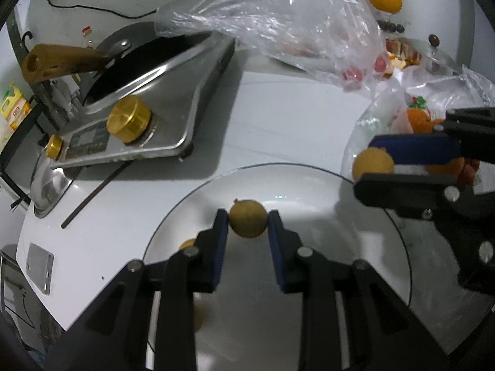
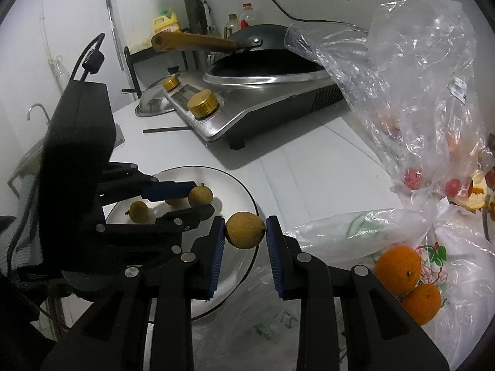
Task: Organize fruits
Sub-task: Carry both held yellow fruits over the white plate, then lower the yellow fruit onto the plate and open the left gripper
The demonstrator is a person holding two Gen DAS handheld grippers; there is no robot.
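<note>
My left gripper (image 1: 248, 223) is shut on a small brown-yellow longan (image 1: 248, 219) and holds it over the white plate (image 1: 309, 182). In the right wrist view the left gripper (image 2: 201, 196) holds that longan (image 2: 201, 195) above the plate (image 2: 241, 185), where two more longans (image 2: 138, 211) lie. My right gripper (image 2: 244, 232) is shut on another longan (image 2: 245, 230) at the plate's right rim; it shows in the left wrist view (image 1: 372, 164) with its longan (image 1: 372, 164). Two oranges (image 2: 399, 269) sit in a plastic bag to the right.
A steel gas stove (image 1: 173, 117) with brass knobs and a black wok (image 1: 139, 58) stands behind the plate. Clear plastic bags (image 2: 417, 92) with red fruits and peels lie at the right. A chopstick (image 1: 92, 191), a pot lid (image 1: 46, 185) and a phone (image 1: 38, 267) lie at the left.
</note>
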